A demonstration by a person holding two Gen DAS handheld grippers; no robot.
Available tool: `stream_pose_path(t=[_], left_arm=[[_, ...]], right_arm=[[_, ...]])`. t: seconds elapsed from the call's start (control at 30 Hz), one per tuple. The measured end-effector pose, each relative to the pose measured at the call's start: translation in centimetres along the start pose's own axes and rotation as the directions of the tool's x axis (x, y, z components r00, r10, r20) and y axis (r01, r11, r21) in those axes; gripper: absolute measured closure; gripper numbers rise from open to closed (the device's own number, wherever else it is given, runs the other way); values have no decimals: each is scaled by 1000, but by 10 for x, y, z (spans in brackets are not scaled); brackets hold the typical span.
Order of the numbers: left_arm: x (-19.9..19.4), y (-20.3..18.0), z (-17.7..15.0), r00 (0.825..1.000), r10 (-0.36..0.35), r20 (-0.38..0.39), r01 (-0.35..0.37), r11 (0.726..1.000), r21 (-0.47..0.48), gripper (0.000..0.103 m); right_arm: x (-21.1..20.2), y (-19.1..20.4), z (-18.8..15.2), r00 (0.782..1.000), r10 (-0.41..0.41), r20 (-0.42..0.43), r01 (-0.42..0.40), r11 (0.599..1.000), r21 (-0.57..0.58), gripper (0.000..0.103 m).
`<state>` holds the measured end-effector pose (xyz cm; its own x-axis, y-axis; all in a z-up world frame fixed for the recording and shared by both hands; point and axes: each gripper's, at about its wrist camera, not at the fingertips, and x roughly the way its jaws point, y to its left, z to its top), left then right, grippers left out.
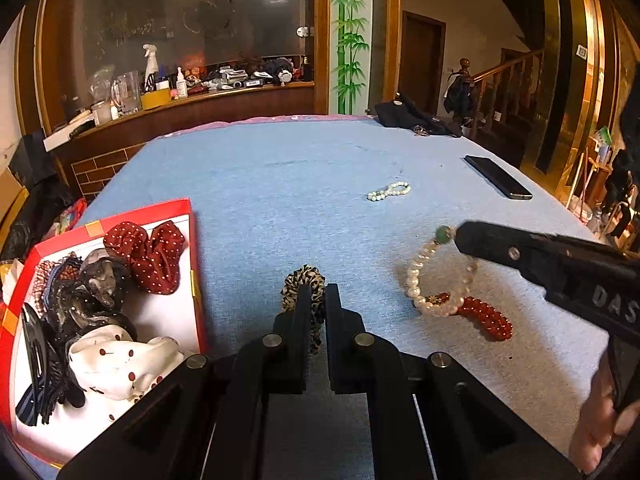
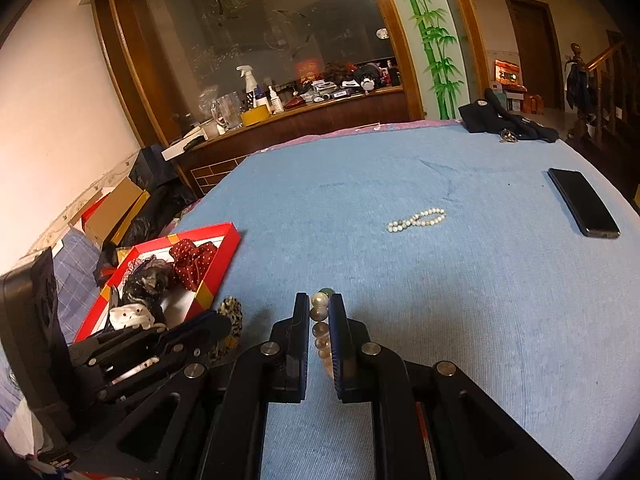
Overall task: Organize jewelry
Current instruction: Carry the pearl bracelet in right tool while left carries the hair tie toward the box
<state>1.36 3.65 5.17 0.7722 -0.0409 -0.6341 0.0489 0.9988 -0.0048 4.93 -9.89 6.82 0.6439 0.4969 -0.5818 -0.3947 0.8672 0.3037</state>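
My left gripper (image 1: pixel 318 294) is shut on a leopard-print scrunchie (image 1: pixel 304 280) just right of the red box (image 1: pixel 196 248). My right gripper (image 2: pixel 319 300) is shut on a pearl bracelet (image 2: pixel 320 320) with a green bead; in the left wrist view the bracelet (image 1: pixel 416 276) hangs from the right gripper (image 1: pixel 460 236) over a red bead bracelet (image 1: pixel 486 318) on the blue cloth. A small pearl bracelet (image 1: pixel 389 191) lies farther back, also in the right wrist view (image 2: pixel 416 220). The left gripper (image 2: pixel 216 326) and scrunchie (image 2: pixel 232 312) show at the left of the right wrist view.
The red box (image 2: pixel 224 264) holds several scrunchies and hair clips. A black phone (image 1: pixel 498 178) lies at the right of the blue table (image 1: pixel 280 184); it also shows in the right wrist view (image 2: pixel 584 208). Dark cloth with keys (image 2: pixel 508 124) sits at the far edge.
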Motion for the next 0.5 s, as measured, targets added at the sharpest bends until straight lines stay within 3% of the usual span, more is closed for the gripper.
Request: stream_pose_path(t=[0.5], left_arm=[[-17,-7,-8,999,53,5,-54,998,39,97]], right_arm=[[-44,9,-26,998,-55,-3,55,998,23,93]])
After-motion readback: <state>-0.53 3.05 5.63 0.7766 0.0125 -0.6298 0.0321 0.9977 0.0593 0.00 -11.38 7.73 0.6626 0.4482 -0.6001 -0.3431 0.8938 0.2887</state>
